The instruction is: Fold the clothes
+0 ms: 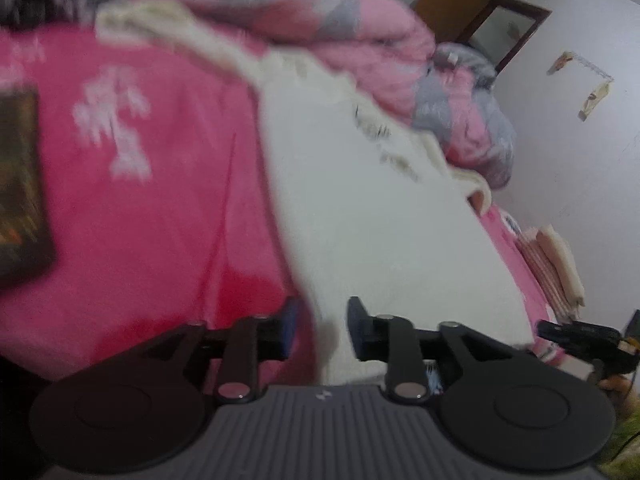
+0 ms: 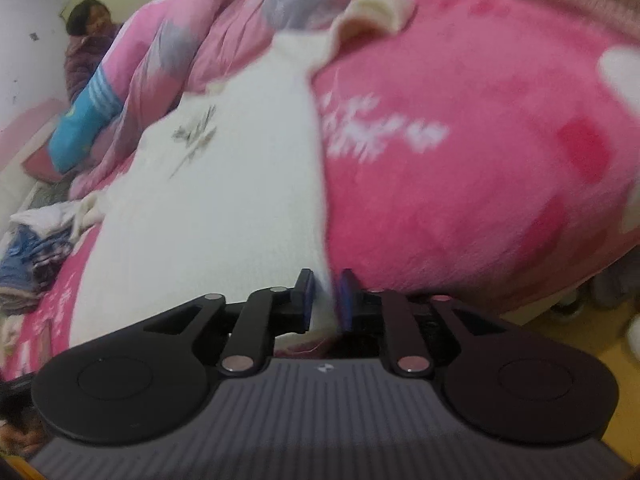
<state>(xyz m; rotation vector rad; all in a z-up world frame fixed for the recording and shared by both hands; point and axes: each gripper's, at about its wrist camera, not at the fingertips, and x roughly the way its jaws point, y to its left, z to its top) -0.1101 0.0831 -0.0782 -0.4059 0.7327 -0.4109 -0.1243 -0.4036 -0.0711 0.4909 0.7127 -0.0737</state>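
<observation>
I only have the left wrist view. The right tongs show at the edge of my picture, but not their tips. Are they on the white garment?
Observer: Yes. The right tongs have the near edge of the white garment pinched between their pads.
Operator: Is anyone farther ahead on that side?
Observer: Yes. A person in a dark jacket sits at the far end, behind the pink quilt, well away from the garment.
</observation>
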